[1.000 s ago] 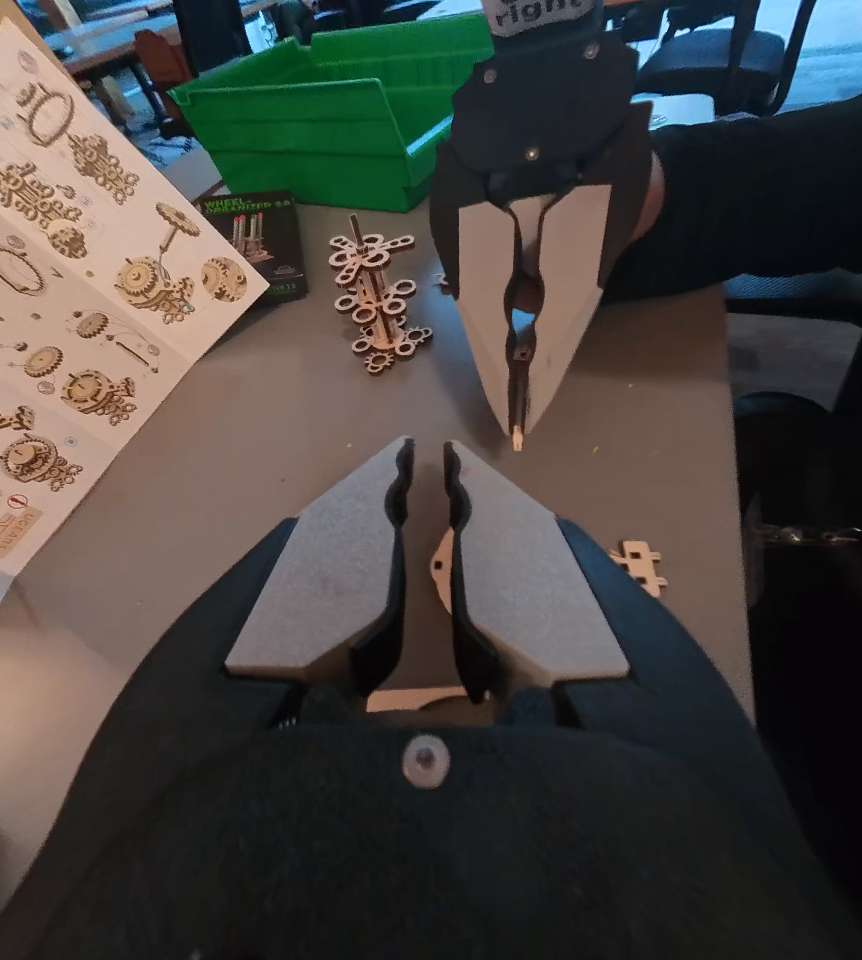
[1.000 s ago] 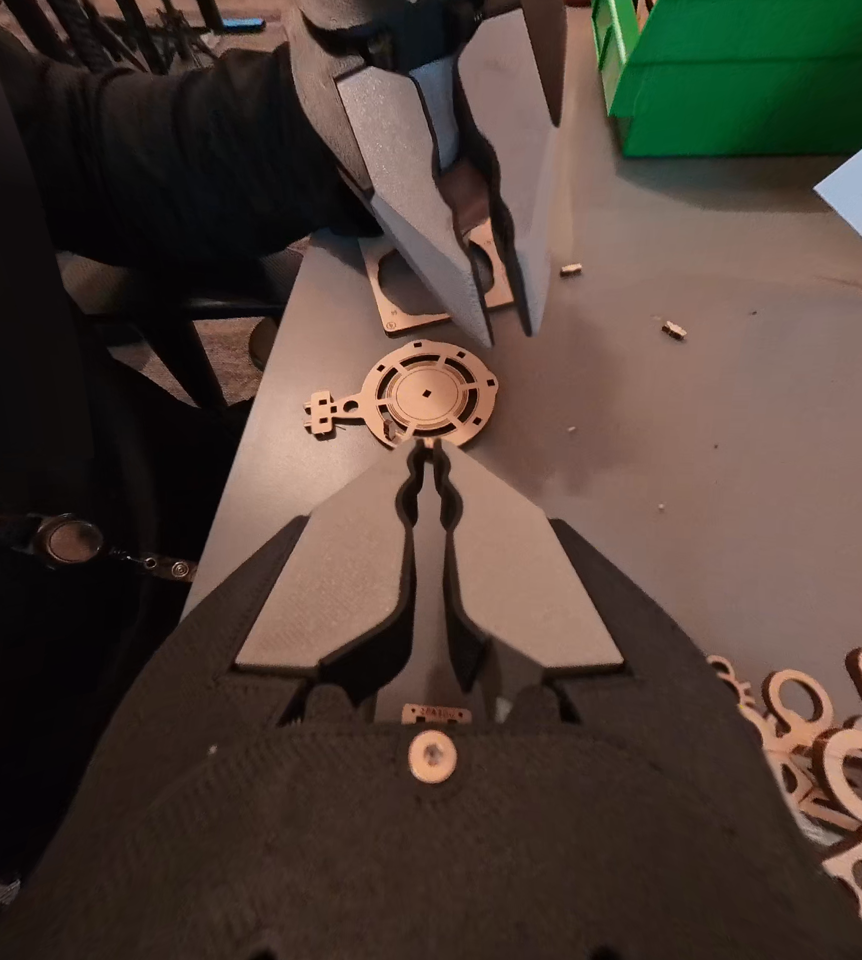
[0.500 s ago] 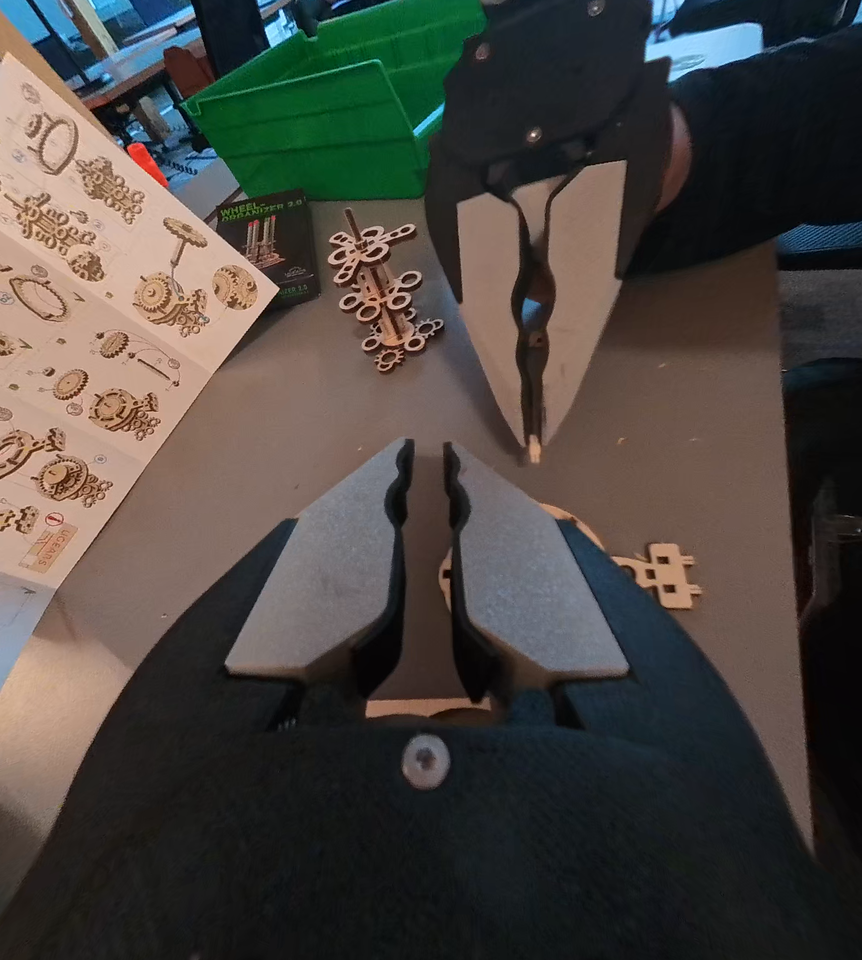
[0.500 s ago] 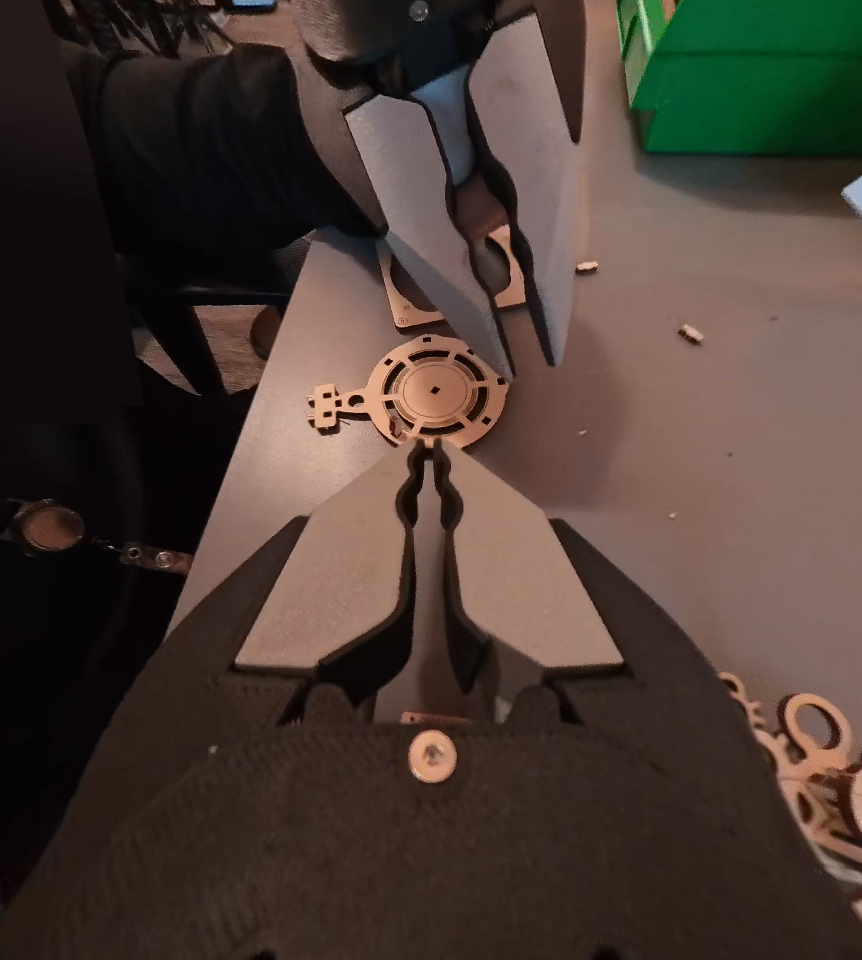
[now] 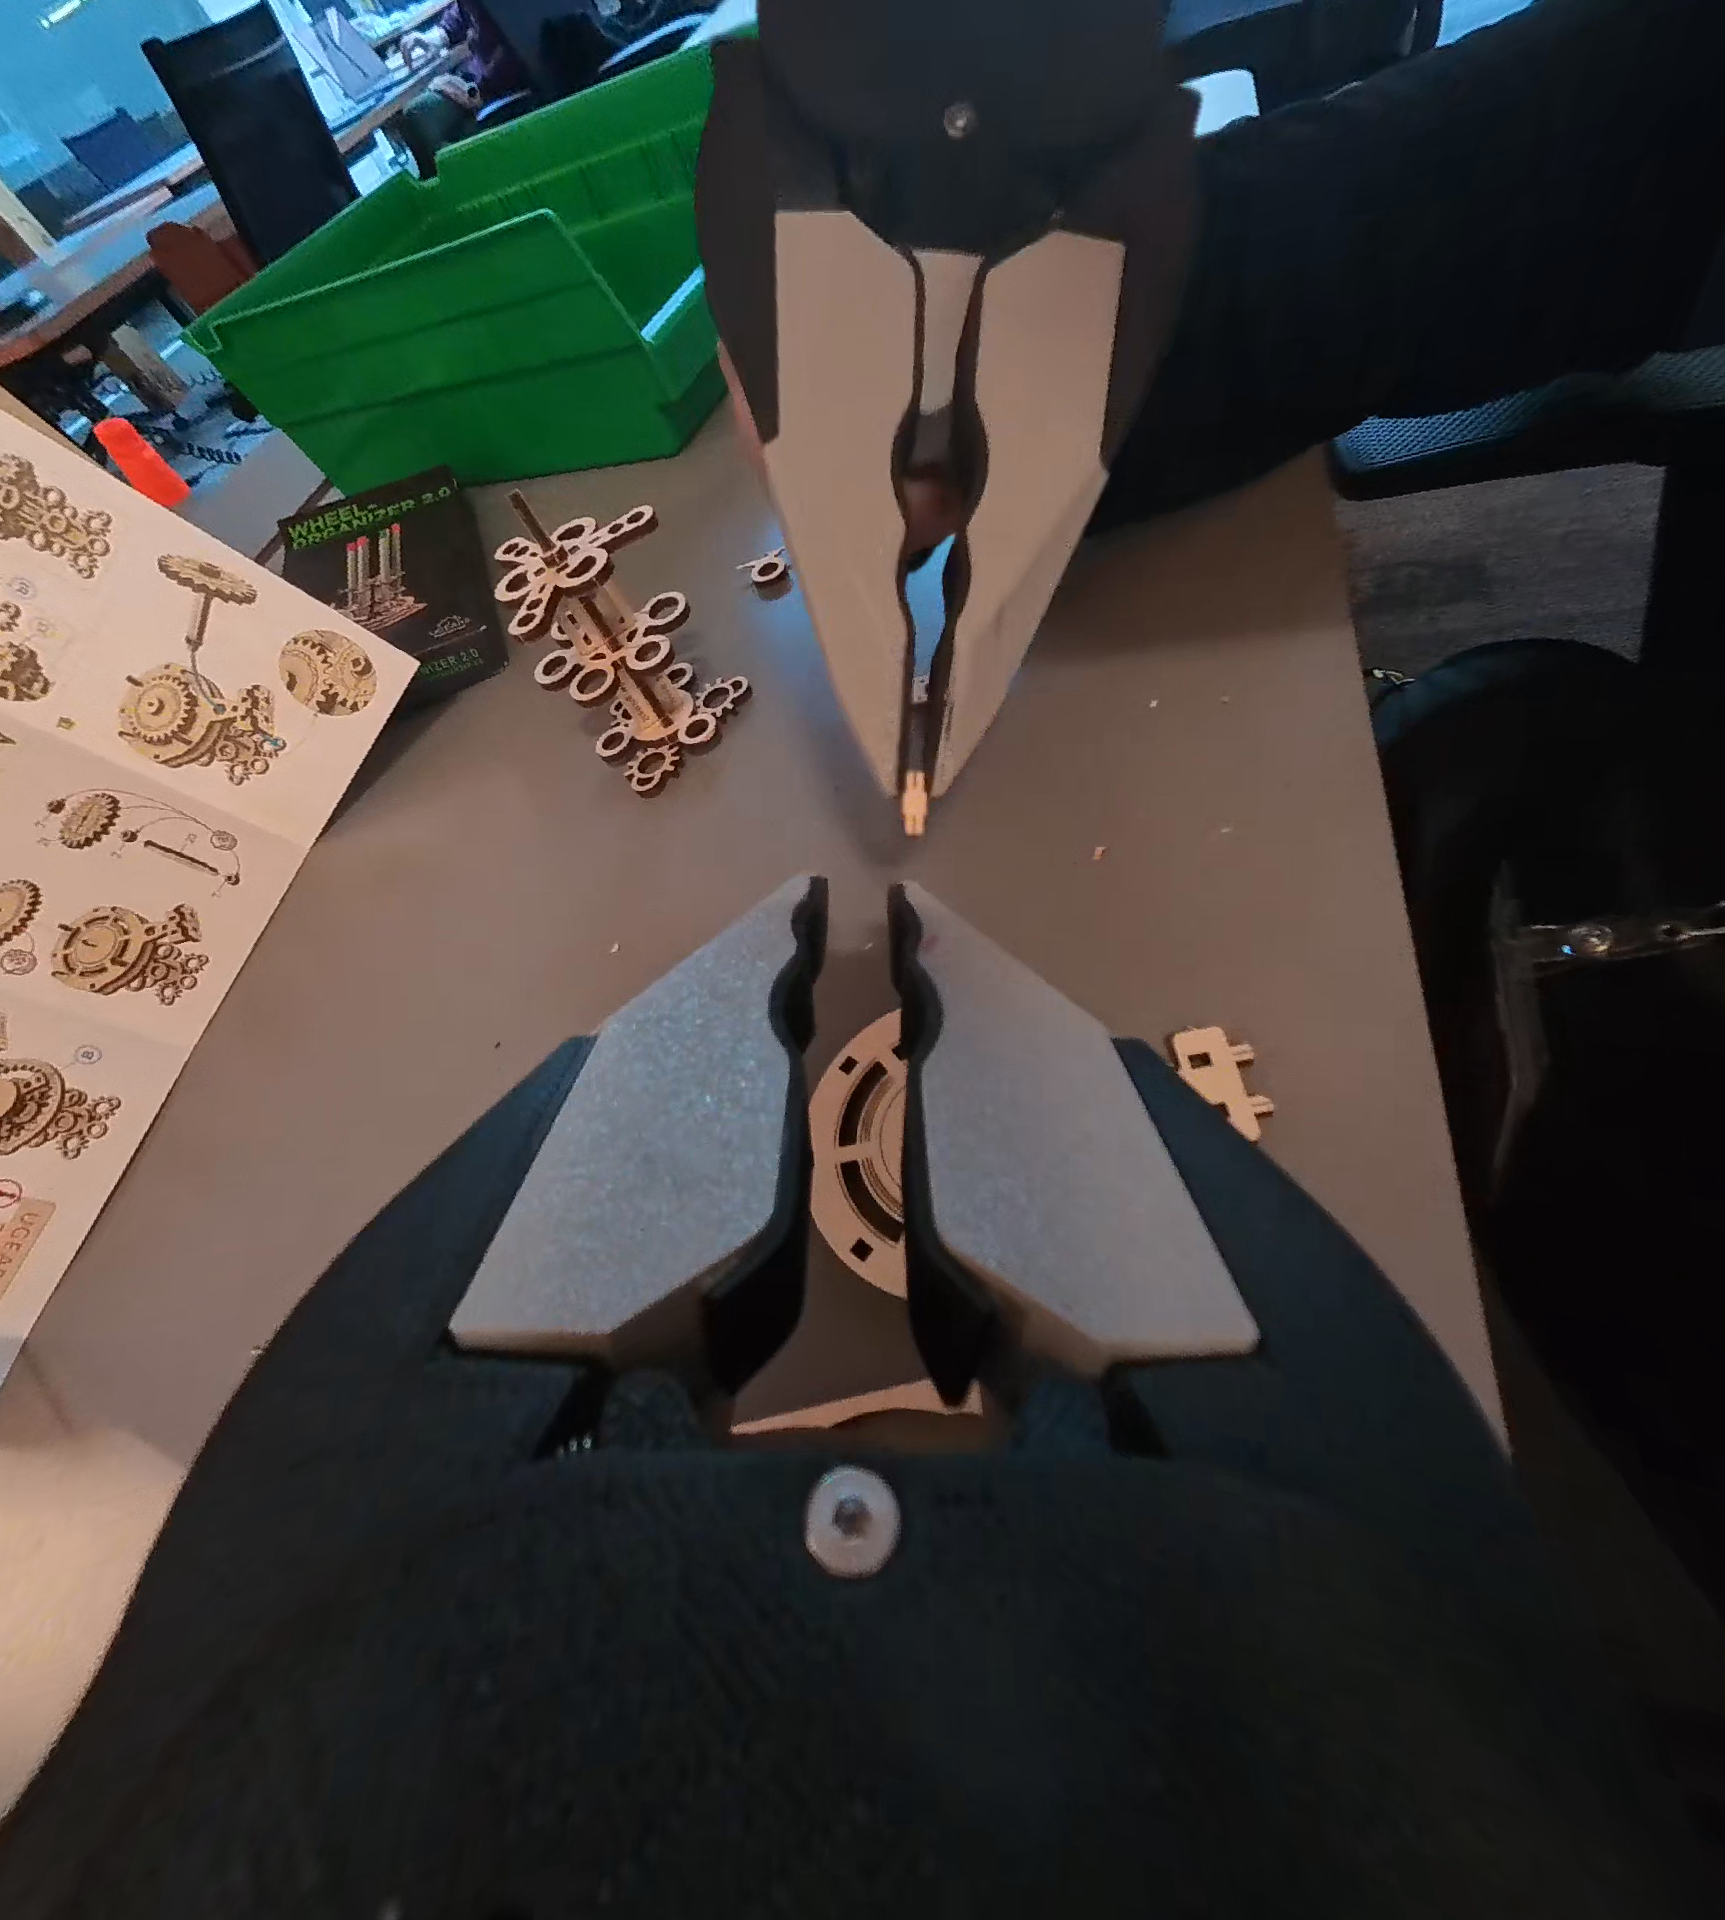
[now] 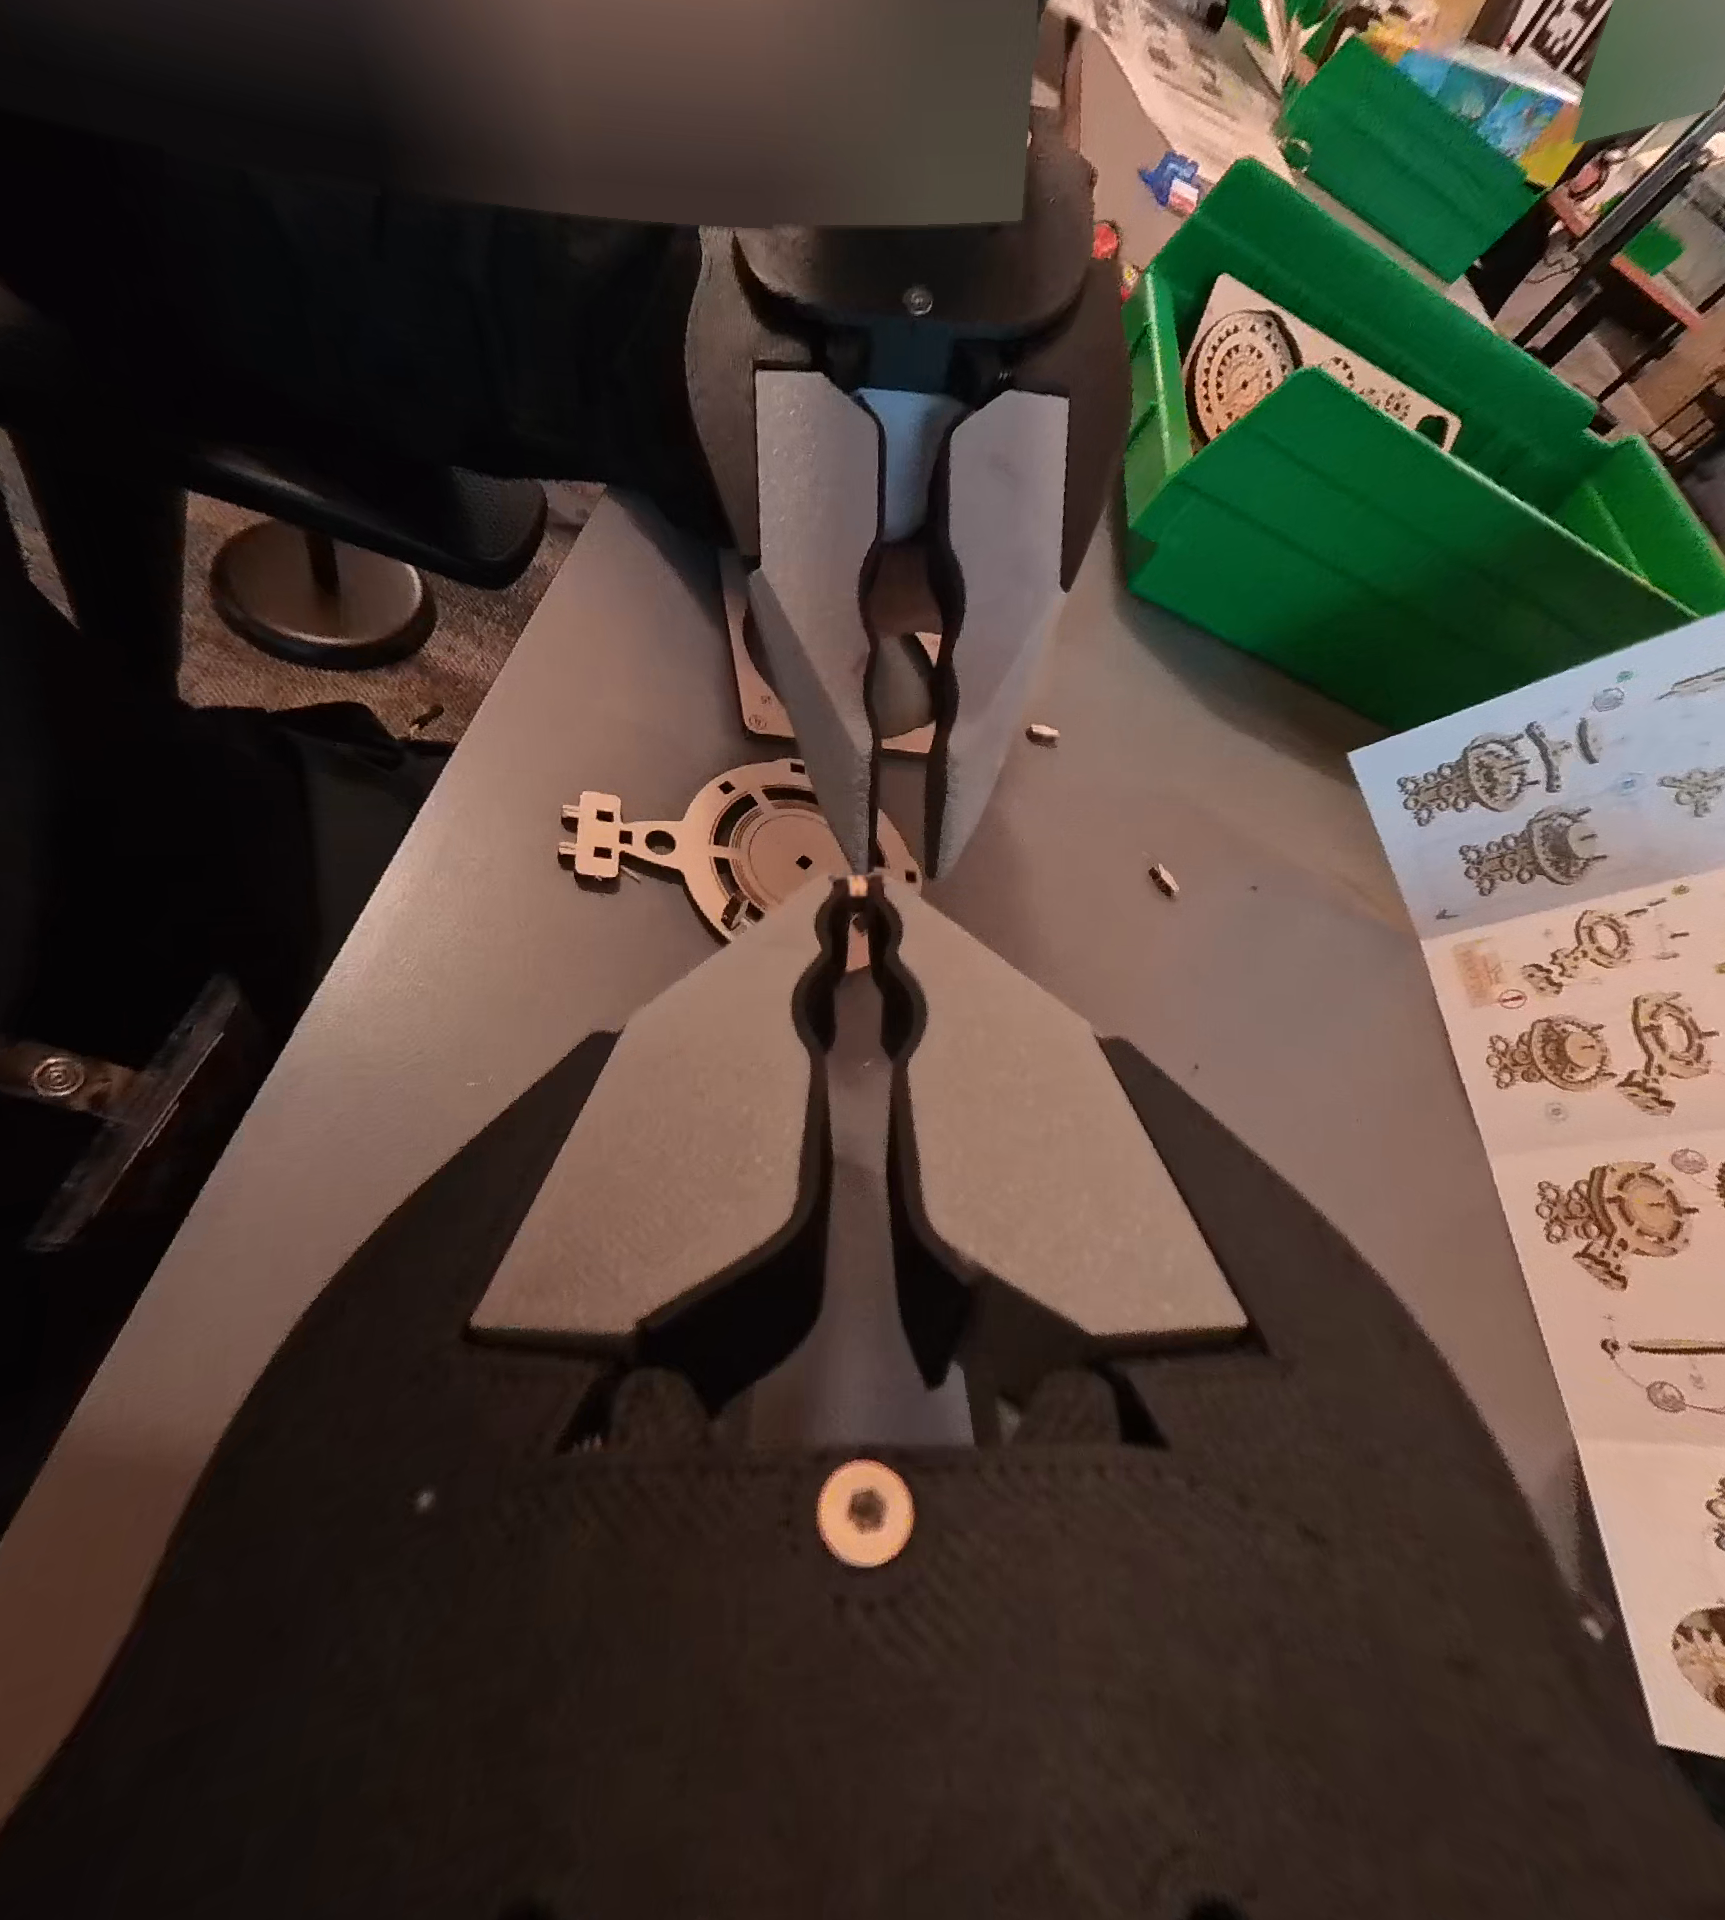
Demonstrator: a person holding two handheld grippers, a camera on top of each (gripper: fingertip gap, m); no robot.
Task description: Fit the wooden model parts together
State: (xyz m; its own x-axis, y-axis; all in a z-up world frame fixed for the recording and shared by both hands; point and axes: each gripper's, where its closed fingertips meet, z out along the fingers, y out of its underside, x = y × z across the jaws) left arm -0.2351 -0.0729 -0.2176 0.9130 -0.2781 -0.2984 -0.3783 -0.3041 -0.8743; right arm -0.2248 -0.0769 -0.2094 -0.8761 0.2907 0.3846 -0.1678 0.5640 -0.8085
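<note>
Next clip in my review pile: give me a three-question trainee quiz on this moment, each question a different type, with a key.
1. True or false: the right tool is shut on a small wooden peg.
2. Multiple choice: where does the round slotted wooden disc lie? A) in the green bin B) flat on the grey table, under the left tool C) on the instruction sheet
3. Fill in: the left tool's fingers stand slightly ____ and hold nothing.

Key: 1 true; 2 B; 3 apart.
</note>
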